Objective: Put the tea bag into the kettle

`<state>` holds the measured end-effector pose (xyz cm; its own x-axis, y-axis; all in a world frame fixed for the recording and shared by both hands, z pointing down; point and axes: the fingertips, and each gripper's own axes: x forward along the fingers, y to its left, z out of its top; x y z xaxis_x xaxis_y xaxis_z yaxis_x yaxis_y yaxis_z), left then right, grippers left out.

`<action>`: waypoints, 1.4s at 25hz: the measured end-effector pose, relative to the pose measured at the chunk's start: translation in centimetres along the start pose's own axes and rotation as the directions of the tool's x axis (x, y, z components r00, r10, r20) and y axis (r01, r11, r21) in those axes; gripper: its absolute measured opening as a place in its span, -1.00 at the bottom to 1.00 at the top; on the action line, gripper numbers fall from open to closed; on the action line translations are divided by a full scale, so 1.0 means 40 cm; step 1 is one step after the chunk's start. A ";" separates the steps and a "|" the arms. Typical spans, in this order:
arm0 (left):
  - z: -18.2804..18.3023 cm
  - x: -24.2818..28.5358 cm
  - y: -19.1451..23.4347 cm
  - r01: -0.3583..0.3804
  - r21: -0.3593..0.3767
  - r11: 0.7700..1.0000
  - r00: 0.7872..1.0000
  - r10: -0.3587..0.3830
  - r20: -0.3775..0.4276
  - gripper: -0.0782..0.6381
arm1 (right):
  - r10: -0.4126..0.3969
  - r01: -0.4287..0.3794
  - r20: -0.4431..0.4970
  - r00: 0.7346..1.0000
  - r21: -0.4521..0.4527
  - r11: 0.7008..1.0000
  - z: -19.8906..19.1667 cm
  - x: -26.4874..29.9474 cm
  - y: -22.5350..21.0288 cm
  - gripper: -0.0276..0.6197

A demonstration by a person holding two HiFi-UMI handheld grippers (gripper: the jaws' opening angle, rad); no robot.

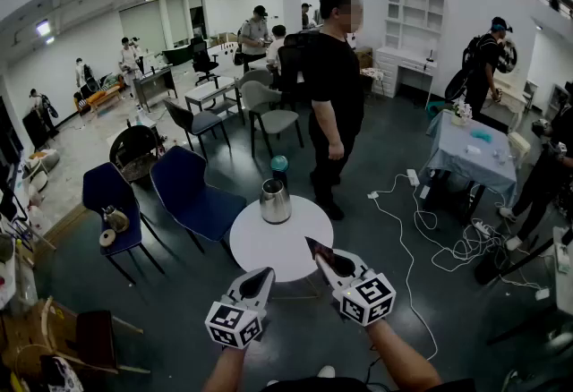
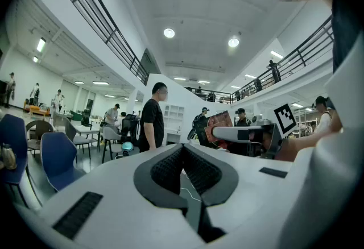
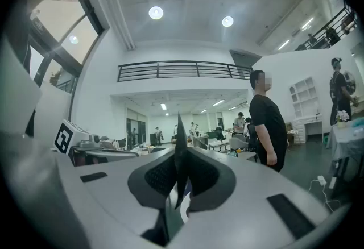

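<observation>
A steel kettle (image 1: pixel 275 201) stands upright at the far side of a small round white table (image 1: pixel 269 249). My right gripper (image 1: pixel 324 258) hovers over the table's near right edge, shut on a dark red tea bag packet (image 1: pixel 319 251). The packet appears edge-on between the jaws in the right gripper view (image 3: pixel 178 142) and flat-on in the left gripper view (image 2: pixel 220 127). My left gripper (image 1: pixel 262 277) is held just short of the table's near edge, left of the right one, shut with nothing in it (image 2: pixel 182 148).
A person in black (image 1: pixel 336 95) stands just beyond the table. Two blue chairs (image 1: pixel 192 189) sit to its left, grey chairs (image 1: pixel 269 113) farther back. White cables (image 1: pixel 421 238) trail over the floor on the right, near a cloth-covered table (image 1: pixel 470 157).
</observation>
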<state>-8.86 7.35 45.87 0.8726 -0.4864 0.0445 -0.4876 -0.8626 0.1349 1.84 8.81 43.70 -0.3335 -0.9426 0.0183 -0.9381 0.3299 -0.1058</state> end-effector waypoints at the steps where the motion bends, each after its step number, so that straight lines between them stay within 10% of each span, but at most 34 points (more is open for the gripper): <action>1: 0.004 0.001 0.000 0.000 0.000 1.000 1.000 0.000 0.000 -0.74 | 0.000 0.000 0.000 1.000 0.001 1.000 0.002 0.000 -0.001 -0.81; 35: -0.038 0.119 -0.081 -0.058 -0.015 0.998 0.998 0.058 0.003 -0.74 | 0.054 -0.054 -0.010 0.999 0.008 0.999 -0.027 -0.052 -0.137 -0.81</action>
<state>-3.10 8.06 47.16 0.8430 -0.5356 0.0494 -0.5366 -0.8310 0.1467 7.56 9.02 45.32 -0.3844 -0.9229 0.0227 -0.9181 0.3795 -0.1146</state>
